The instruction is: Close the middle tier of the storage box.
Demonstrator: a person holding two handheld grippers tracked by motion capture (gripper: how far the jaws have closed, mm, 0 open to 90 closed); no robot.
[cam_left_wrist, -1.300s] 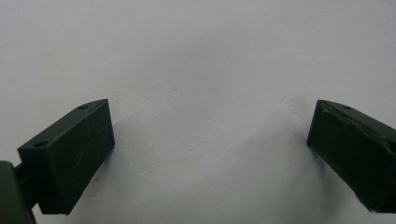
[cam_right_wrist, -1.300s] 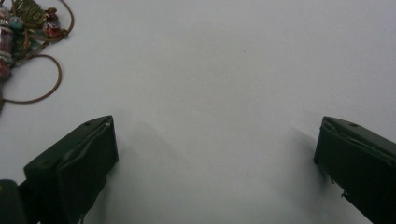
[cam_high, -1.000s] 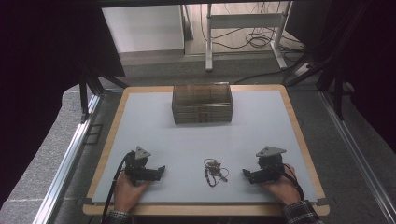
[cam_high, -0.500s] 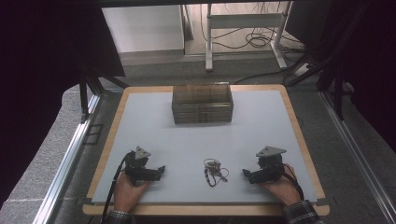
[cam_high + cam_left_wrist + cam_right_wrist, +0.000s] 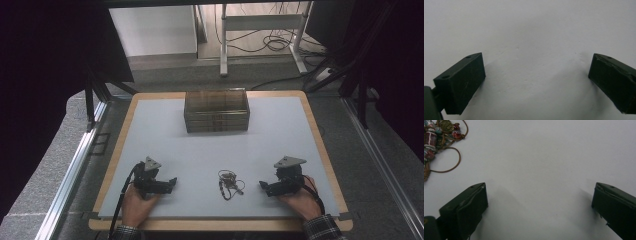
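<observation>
The beaded cord (image 5: 230,183) lies tangled between both claws, long axis running toward the box (image 5: 216,110); the left claw (image 5: 171,183) and right claw (image 5: 263,186) gape wide, empty.

- The table (image 5: 280,150) has a matt, pale grey top, smooth with faint dimples in the gripper views, edged in light wood.
- The beaded cord (image 5: 230,183) is thin brown string, like leather or waxed cord, strung with glossy red and dark beads that look like glass or glazed ceramic.
- The left gripper (image 5: 172,182) and right gripper (image 5: 262,186) have matt black plastic jaws, lightly scuffed; each carries a grey, metal-looking plate.
- The box (image 5: 216,110) is clear, brown-tinted plastic, slightly glossy.
- The floor around is grey, rough carpet.
</observation>
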